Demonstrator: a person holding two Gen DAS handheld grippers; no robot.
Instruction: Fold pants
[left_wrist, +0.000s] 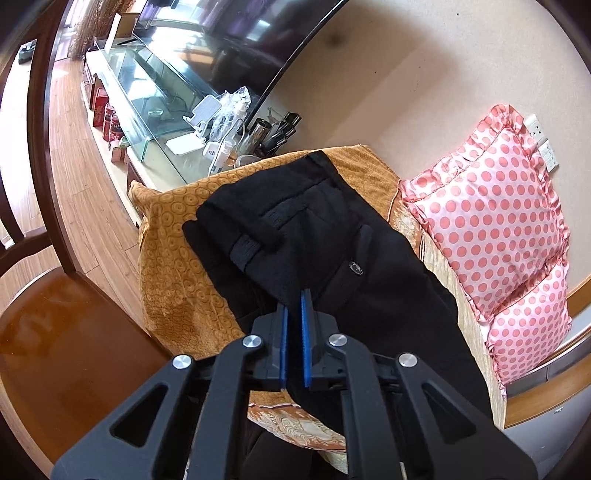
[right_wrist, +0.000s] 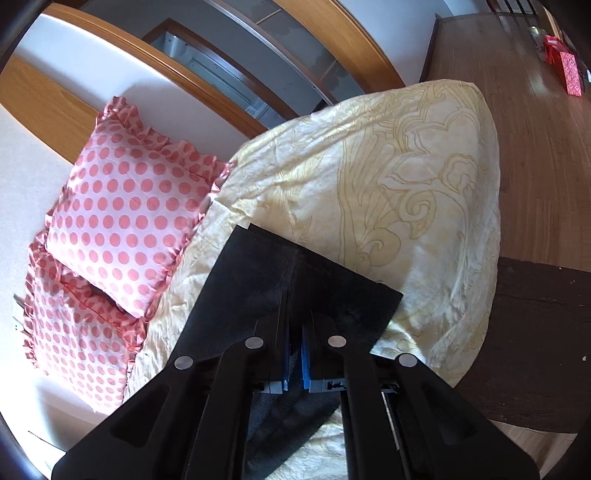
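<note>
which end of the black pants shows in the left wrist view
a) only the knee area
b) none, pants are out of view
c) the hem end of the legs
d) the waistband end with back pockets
d: in the left wrist view the black pants show the waistband, welt back pockets and a small oval badge beyond the left claw.

So the pants (left_wrist: 332, 236) lie on the bed cover (right_wrist: 388, 166), waistband end over the towel (left_wrist: 173, 266). Two pillows (left_wrist: 495, 221) sit right beside the pants, cabinet (left_wrist: 147, 92) behind the towel.

Polka-dot pillows (left_wrist: 495, 206), glass cabinet (left_wrist: 147, 92)
</note>
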